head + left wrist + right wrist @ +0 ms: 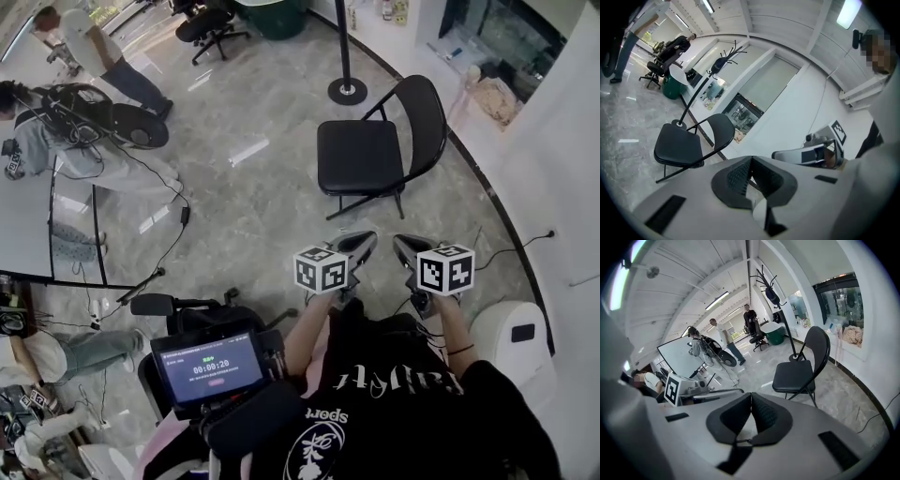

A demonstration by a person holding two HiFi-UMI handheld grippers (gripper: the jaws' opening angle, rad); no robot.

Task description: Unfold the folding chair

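Observation:
The black folding chair (375,150) stands unfolded on the grey floor ahead of me, seat level and backrest to the right. It also shows in the left gripper view (686,143) and the right gripper view (801,369). My left gripper (364,246) and right gripper (401,247) hang side by side a short way in front of the chair's near legs, apart from it. Both are shut with nothing between the pads. The left gripper (749,161) and right gripper (751,397) show closed jaws in their own views.
A coat stand's round base (347,90) sits behind the chair. A white curved wall and a cable (511,246) run along the right. People, an office chair (211,26) and a whiteboard (23,220) stand at the left. A device with a screen (208,366) is at my left side.

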